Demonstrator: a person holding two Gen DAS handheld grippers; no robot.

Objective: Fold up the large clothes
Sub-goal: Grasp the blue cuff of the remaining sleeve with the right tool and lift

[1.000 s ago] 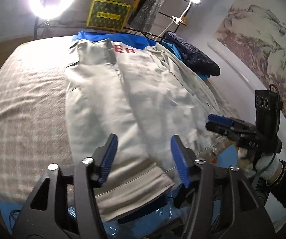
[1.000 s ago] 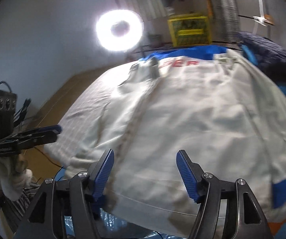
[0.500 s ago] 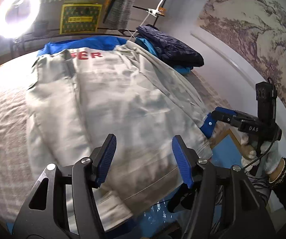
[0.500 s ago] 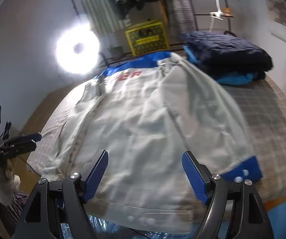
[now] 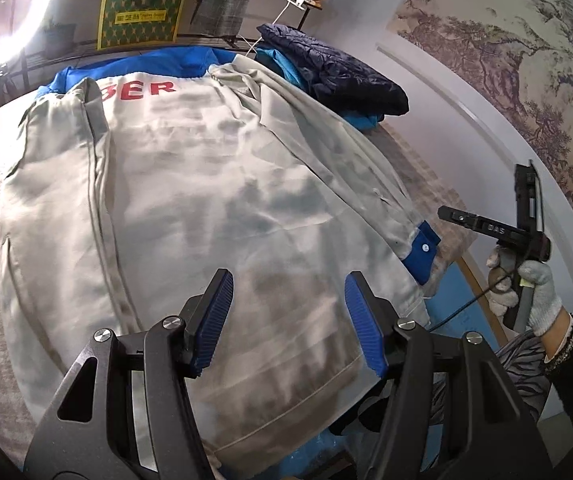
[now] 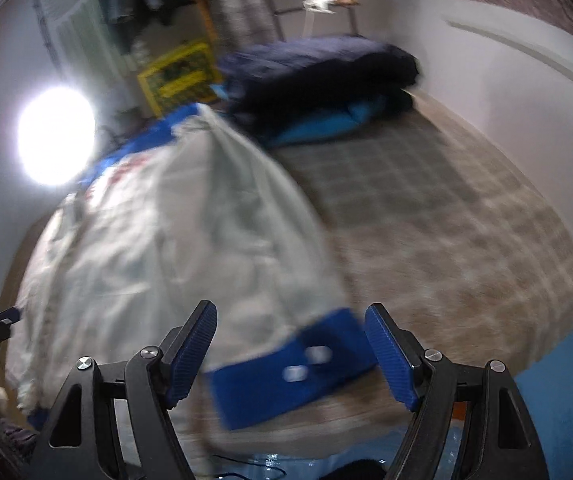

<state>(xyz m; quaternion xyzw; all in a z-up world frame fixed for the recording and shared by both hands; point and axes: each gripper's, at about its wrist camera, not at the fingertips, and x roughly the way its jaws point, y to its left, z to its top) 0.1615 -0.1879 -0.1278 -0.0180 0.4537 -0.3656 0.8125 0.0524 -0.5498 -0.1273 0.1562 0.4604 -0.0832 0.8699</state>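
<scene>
Hovering open over the jacket, left hand-held gripper; right hand-held gripper, open, frames blue cuff

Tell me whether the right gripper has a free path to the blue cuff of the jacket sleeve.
Probably yes. The right gripper is open, the blue cuff lies flat in front of its fingers, nothing covers it, and the left gripper is off over the jacket hem.

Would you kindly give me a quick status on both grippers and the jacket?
Left gripper open over the jacket hem, holding nothing. Right gripper open, just widened, above the blue cuff. Folded dark clothes at far corner, clear.
</scene>
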